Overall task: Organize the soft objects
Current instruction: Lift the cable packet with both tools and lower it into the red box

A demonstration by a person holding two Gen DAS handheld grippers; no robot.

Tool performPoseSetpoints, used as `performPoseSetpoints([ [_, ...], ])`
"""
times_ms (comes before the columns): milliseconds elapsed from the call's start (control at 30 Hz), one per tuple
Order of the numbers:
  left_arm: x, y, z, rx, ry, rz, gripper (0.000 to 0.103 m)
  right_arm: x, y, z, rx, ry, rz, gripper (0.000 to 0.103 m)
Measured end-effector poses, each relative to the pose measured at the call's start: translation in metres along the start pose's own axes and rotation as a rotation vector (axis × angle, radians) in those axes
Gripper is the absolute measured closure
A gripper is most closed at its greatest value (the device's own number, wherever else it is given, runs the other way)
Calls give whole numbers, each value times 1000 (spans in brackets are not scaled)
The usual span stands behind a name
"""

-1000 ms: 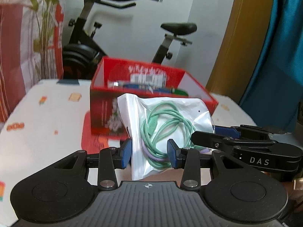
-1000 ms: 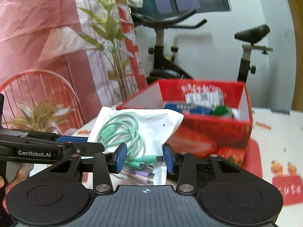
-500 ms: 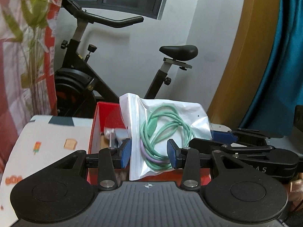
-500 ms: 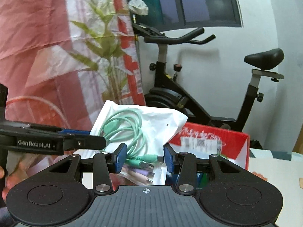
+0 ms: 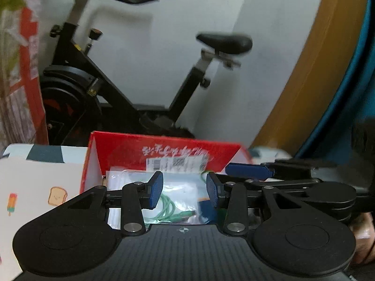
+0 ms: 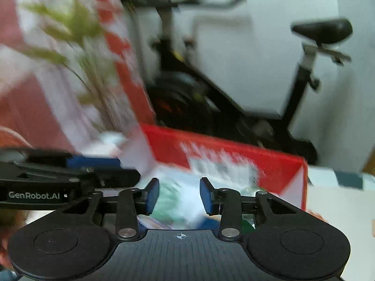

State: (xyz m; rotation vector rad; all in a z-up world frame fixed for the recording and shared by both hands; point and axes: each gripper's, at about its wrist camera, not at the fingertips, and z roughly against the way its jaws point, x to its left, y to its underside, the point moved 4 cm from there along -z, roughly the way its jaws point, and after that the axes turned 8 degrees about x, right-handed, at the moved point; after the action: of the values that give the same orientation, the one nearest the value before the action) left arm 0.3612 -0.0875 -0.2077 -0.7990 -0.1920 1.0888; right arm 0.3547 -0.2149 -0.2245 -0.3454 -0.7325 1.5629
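A clear plastic bag with a coiled green cable (image 5: 178, 201) lies inside the red cardboard box (image 5: 164, 152), below and beyond my left gripper (image 5: 184, 192), whose blue pads stand apart with nothing between them. My right gripper (image 6: 179, 194) is also open over the same box (image 6: 269, 164); the bag (image 6: 178, 199) shows blurred beneath it. Each gripper's body shows at the side of the other's view.
The box stands on a white table with small food prints (image 5: 35, 187). A black exercise bike (image 5: 117, 82) stands behind it against a white wall. A red and white curtain with a plant hangs at the left (image 6: 70, 70). A teal curtain hangs at the right (image 5: 351, 93).
Both grippers held the bag up between them before. Now the bag lies in the red box, both sets of pads stand wider apart, and the views have tilted down over the box.
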Motion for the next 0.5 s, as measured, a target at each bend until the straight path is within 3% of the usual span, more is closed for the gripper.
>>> performPoseSetpoints([
  [67,11,1,-23,52,-46,28,62,-7,5,-20,52,-2,-33,73],
  [167,26,4,-45,107,-53,71,62,-11,9,-40,91,-22,-39,73],
  [400,41,13,-81,242,-96,51,62,-15,11,-59,149,2,-34,73],
  [500,43,13,-86,260,-104,29,62,-19,15,-59,165,18,-35,73],
])
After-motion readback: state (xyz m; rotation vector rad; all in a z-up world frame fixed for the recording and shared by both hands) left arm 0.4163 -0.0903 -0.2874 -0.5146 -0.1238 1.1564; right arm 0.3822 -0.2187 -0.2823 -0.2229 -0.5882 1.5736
